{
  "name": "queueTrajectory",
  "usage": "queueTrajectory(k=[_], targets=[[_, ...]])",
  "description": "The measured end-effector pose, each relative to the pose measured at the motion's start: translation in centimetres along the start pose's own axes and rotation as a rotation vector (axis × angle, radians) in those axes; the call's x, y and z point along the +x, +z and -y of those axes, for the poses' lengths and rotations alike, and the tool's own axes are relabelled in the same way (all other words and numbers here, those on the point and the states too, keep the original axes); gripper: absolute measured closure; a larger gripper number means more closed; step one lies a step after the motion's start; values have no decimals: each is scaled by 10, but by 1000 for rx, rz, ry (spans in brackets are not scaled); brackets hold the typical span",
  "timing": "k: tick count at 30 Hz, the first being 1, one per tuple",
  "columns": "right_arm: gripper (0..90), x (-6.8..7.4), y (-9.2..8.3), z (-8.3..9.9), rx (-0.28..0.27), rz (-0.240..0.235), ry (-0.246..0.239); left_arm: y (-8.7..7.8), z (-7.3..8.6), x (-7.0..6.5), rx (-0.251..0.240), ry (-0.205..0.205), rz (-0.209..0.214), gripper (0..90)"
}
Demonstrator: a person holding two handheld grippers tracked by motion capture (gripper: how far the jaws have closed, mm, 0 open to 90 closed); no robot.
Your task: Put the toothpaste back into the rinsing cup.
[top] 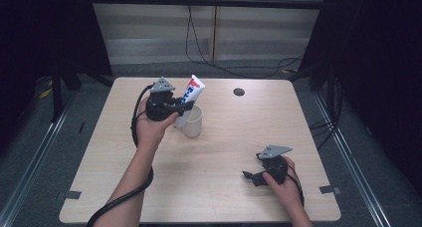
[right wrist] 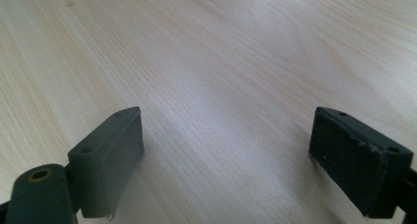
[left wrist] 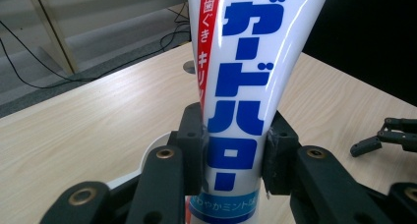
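A white toothpaste tube [top: 192,93] with blue and red lettering stands tilted, its lower end at the rim of a white cup [top: 192,121] on the table. My left gripper [top: 185,105] is shut on the tube's middle; in the left gripper view both pads press the tube [left wrist: 236,111] from either side, with the cup's rim [left wrist: 147,157] just below. My right gripper [top: 250,176] rests low on the table near the front right, held by a hand. In the right gripper view its jaws [right wrist: 226,160] stand wide open over bare wood with nothing between them.
The light wooden table [top: 224,152] has a round dark cable hole [top: 239,92] at the back right. Black cables run across the grey floor behind it. Dark curtains hang on both sides. In the left gripper view the right gripper [left wrist: 388,135] lies at the far right.
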State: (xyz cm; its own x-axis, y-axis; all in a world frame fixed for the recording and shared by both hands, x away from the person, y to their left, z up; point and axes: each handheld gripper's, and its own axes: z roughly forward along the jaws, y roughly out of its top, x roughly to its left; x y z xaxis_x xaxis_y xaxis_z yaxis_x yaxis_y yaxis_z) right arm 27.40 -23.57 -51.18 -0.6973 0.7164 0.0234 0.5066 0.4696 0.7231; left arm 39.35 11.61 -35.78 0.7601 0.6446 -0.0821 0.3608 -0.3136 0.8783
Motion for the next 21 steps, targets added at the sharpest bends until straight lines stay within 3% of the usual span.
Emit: queueTrajectory(k=[21], targets=[[126,0,0,0,-1,1,0,17,-7,3,-24,-17,-20,677]])
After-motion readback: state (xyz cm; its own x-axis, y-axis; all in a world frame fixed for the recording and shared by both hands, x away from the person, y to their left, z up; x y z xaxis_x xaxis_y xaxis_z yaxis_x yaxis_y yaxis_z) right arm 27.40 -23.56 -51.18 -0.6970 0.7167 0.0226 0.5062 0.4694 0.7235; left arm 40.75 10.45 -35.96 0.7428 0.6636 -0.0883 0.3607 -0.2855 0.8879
